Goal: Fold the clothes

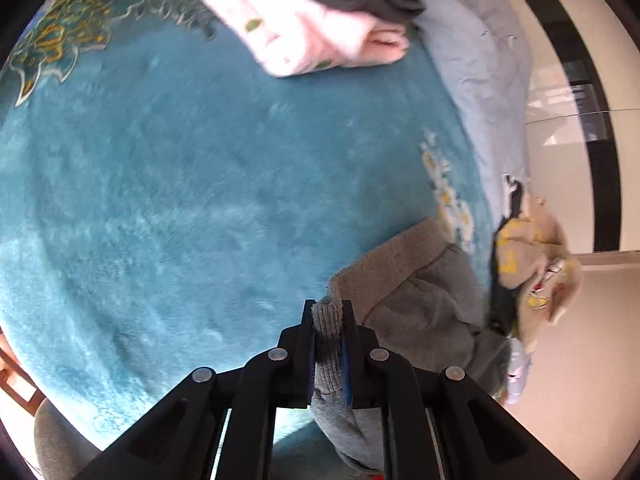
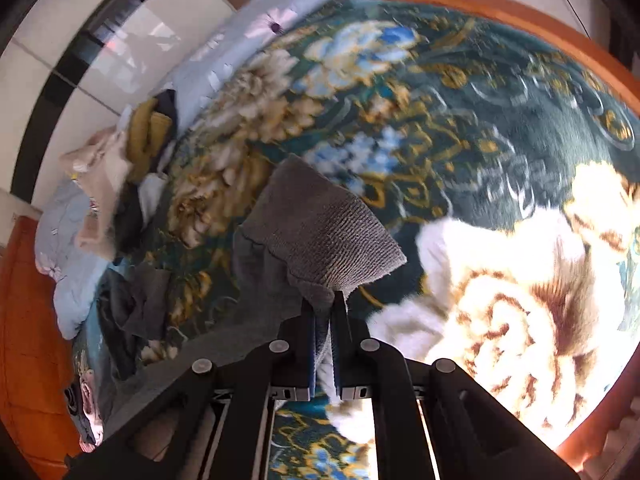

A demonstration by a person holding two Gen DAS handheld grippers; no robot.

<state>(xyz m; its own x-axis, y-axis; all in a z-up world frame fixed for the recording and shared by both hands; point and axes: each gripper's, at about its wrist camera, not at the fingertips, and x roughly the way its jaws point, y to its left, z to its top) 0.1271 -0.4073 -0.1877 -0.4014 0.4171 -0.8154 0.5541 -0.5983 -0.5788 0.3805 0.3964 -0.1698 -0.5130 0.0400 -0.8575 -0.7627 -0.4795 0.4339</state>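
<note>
Left gripper and right gripper both pinching grey knit garment tight, lifting it over blanket.

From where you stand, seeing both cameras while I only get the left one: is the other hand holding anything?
Observer: Yes. The right gripper is shut on the grey knit garment, at its ribbed edge.
Operator: Same garment as mine?
Observer: Cannot tell for sure; both look like grey knit.
Operator: What lies under it over there?
Observer: A dark teal blanket with big cream flowers.
Operator: Anything beyond?
Observer: An orange wooden rim along the far edge.
</note>
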